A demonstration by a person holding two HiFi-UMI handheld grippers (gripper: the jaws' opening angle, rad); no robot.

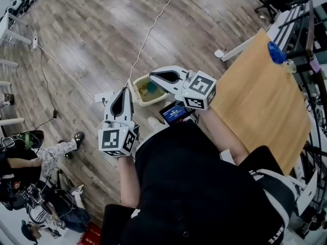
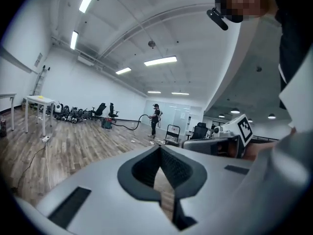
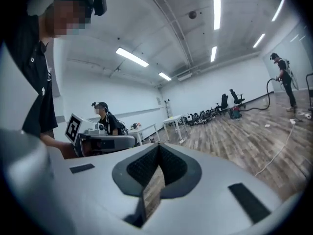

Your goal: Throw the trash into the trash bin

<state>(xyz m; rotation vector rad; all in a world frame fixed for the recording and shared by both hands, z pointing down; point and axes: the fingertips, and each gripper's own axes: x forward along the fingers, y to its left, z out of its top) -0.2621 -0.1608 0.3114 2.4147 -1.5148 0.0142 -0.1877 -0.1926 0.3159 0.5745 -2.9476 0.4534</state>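
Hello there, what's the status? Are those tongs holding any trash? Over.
Left tongs shut, empty. Right tongs shut, empty. Trash bin on the floor just beyond them, something already inside. Nothing between tongs and bin.

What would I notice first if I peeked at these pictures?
First you would spot two white tongs held up in the middle of the head view, the left tongs and the right tongs, both shut and empty. Between their tips, down on the wood floor, sits a cream trash bin with a blue-green thing inside. A big wooden table fills the right side.
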